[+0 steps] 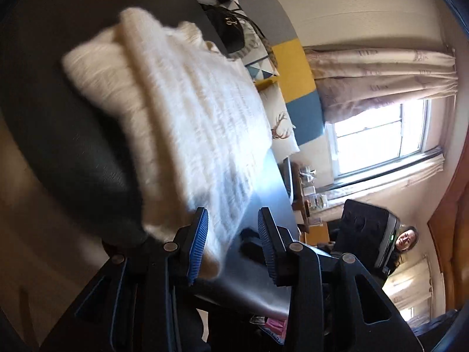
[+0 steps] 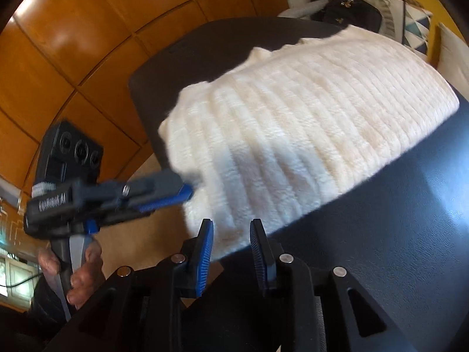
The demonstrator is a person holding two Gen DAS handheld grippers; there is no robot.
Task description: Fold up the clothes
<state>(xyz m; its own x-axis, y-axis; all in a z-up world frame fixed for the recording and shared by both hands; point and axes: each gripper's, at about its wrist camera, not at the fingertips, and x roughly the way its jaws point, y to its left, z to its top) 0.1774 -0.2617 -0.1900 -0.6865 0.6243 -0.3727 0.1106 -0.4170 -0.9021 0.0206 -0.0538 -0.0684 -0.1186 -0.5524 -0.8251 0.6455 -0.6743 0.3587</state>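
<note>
A white, fluffy ribbed garment (image 1: 187,111) lies folded in a thick bundle on the dark table (image 1: 73,146). My left gripper (image 1: 233,223) is open at the garment's near edge, and the fabric brushes the blue pad of its left finger (image 1: 199,234). In the right wrist view the garment (image 2: 293,123) fills the middle. My right gripper (image 2: 231,234) stands open with a corner of the fabric reaching between its jaws. The left gripper (image 2: 184,193) comes in from the left, fingertips at the garment's side, held by a hand (image 2: 85,267).
A black handbag (image 2: 348,14) and patterned cushions (image 2: 416,20) sit beyond the table's far edge. A wood-panelled wall (image 2: 73,44) is on the left. A window (image 1: 381,138), curtains, a black boxy device (image 1: 366,228) and a person (image 1: 406,240) are at the back.
</note>
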